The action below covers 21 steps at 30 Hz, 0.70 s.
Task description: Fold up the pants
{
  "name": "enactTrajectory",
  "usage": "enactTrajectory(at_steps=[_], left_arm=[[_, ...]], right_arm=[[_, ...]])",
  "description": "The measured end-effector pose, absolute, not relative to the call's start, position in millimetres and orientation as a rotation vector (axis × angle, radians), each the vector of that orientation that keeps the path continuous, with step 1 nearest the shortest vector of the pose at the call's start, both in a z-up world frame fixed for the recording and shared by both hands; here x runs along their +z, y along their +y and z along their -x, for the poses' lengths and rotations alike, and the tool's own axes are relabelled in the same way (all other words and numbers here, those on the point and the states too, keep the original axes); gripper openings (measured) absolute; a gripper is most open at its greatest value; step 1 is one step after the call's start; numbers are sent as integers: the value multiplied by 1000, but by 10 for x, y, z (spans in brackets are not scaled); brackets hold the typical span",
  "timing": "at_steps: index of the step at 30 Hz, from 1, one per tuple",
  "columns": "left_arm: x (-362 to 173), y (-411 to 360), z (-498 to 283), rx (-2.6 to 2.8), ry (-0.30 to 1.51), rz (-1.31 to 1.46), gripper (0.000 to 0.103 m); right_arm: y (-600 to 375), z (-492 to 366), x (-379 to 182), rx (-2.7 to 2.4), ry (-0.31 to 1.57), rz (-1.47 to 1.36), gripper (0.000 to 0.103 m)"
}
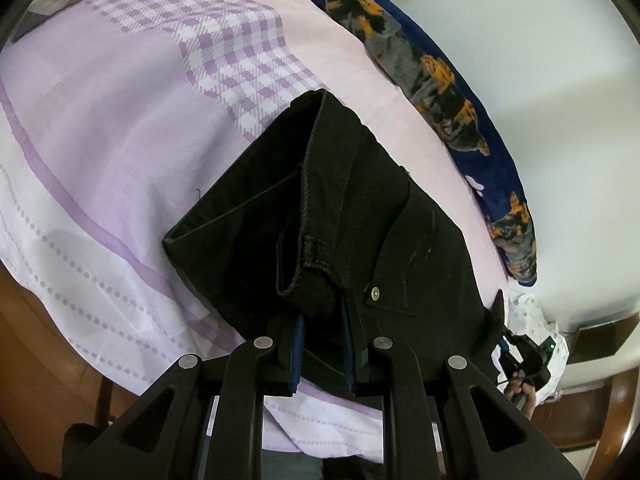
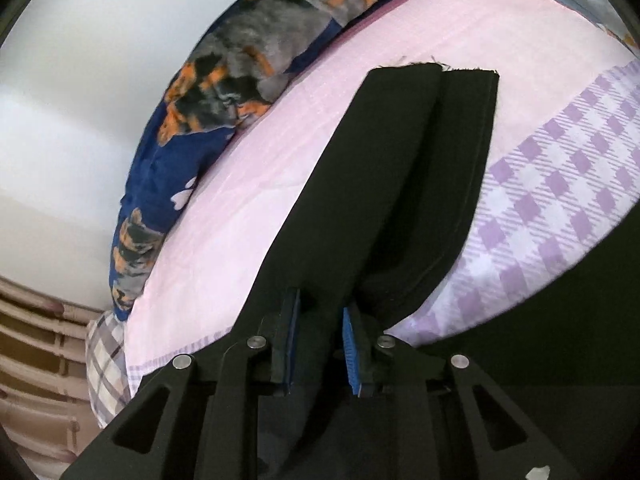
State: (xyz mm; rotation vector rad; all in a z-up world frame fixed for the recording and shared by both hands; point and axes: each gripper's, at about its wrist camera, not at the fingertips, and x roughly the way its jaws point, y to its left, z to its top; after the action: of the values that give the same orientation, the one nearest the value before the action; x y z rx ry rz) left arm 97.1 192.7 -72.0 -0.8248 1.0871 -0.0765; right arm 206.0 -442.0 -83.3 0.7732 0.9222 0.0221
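Note:
Black pants [image 1: 360, 200] lie on a lilac and pink checked bed sheet [image 1: 120, 120]. Their waistband end, with a belt loop and a metal rivet, bunches up between the blue pads of my left gripper [image 1: 322, 320], which is shut on it. In the right wrist view the two legs [image 2: 400, 160] stretch away side by side to their hems. My right gripper [image 2: 320, 320] is shut on black fabric at the near end of the left leg. The right gripper [image 1: 520, 352] also shows small at the right edge of the pants, with a hand [image 1: 520, 394] holding it.
A dark blue blanket with orange and grey print [image 1: 440, 80] [image 2: 224, 80] runs along the far edge of the bed against a white wall. A plaid cloth [image 2: 104, 356] sits at the bed's corner. Brown wooden floor [image 1: 40, 340] shows below the sheet's edge.

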Motion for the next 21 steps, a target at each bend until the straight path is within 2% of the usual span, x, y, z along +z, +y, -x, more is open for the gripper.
enactTrajectory(at_steps=[4, 7, 9, 21], left_arm=[[-719, 1920, -977, -72, 1087, 821, 17], [-705, 1924, -1002, -71, 1081, 820, 17], [-689, 1922, -1041, -70, 1077, 812, 17], [-208, 2014, -1513, -182, 969, 673, 17]], right_arm=[[-4462, -2177, -830, 16, 913, -790, 20], [-4468, -2190, -725, 10, 883, -769, 8], [-4470, -2166, -615, 22, 859, -763, 5], [-4543, -1546, 35, -20, 699, -736, 5]])
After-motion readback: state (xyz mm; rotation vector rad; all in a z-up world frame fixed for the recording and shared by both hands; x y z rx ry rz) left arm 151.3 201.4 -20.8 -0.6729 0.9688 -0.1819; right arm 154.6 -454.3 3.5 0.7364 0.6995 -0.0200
